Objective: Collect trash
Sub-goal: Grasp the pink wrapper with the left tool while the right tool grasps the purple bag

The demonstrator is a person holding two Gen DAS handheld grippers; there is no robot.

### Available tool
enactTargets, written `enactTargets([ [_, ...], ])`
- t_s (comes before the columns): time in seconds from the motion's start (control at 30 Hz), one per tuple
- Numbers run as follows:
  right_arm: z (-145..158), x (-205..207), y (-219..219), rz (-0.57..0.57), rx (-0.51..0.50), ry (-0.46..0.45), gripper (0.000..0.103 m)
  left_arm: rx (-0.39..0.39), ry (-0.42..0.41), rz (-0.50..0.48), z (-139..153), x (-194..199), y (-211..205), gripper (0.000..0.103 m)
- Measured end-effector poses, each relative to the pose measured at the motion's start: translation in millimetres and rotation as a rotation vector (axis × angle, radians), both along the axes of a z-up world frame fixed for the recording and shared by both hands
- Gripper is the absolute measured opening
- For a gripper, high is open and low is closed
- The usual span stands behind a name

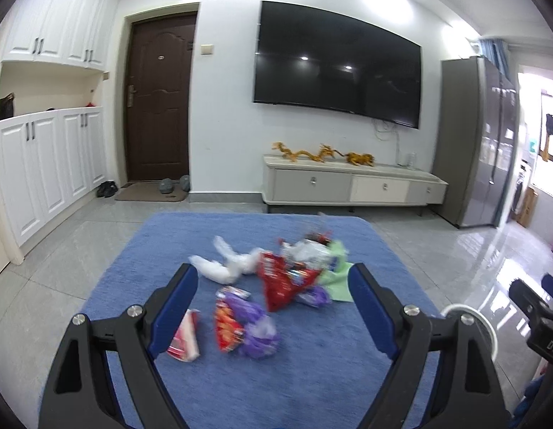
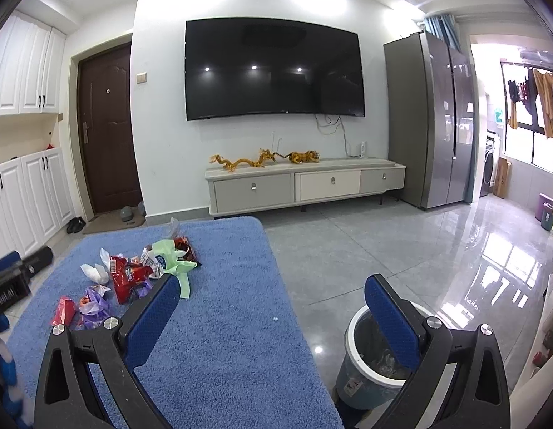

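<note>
A pile of trash lies on the blue rug (image 1: 240,386): a red snack bag (image 1: 281,280), a white crumpled bag (image 1: 226,266), a purple wrapper (image 1: 256,332), a small red-white packet (image 1: 185,338) and green paper (image 1: 335,279). My left gripper (image 1: 272,282) is open and empty, just short of the pile. My right gripper (image 2: 272,289) is open and empty, to the right of the pile (image 2: 133,271), above the rug edge. A blue bin with a white rim (image 2: 374,364) stands on the floor under its right finger.
A TV cabinet (image 2: 305,186) with golden dragon figures stands against the far wall under a TV. A grey fridge (image 2: 430,121) is at the right, white cupboards (image 1: 44,178) at the left. Shoes lie by the brown door (image 1: 158,96). Tiled floor surrounds the rug.
</note>
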State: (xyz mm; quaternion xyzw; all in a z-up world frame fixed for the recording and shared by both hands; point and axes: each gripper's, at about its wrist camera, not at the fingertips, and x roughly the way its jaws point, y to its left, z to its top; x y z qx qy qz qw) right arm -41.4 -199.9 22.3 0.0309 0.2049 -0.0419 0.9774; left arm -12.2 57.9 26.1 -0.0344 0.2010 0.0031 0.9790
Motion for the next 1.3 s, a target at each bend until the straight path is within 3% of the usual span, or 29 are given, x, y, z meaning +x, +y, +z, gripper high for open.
enactTargets([
  [0.17,-13,23,12,0.085,0.022,0.069,0.103,0.012,-0.007,0.105,0,12,45,0.086],
  [0.4,-31,68,52,0.317,0.075,0.177,0.103,0.03,0.056,0.22,-17,24,112,0.086],
  [0.43,-35,76,58,0.352,0.092,0.198,0.1,0.029,0.078,0.219,-22,25,118,0.086],
  [0.57,-54,104,87,0.493,0.144,0.294,0.069,0.006,0.167,0.161,-45,37,128,0.085],
  [0.67,-67,113,114,0.62,0.186,0.35,0.061,-0.036,0.245,0.086,-65,50,123,0.085],
  [0.83,-81,123,153,0.761,0.201,0.414,0.055,-0.061,0.36,0.022,-99,75,113,0.074],
  [1.03,-98,140,174,0.826,0.219,0.476,0.054,-0.109,0.47,-0.027,-127,98,114,0.062],
  [1.17,-109,152,179,0.859,0.251,0.521,0.054,-0.119,0.488,-0.028,-132,99,118,0.054],
  [1.3,-115,157,179,0.878,0.275,0.546,0.046,-0.109,0.486,-0.044,-131,97,115,0.036],
])
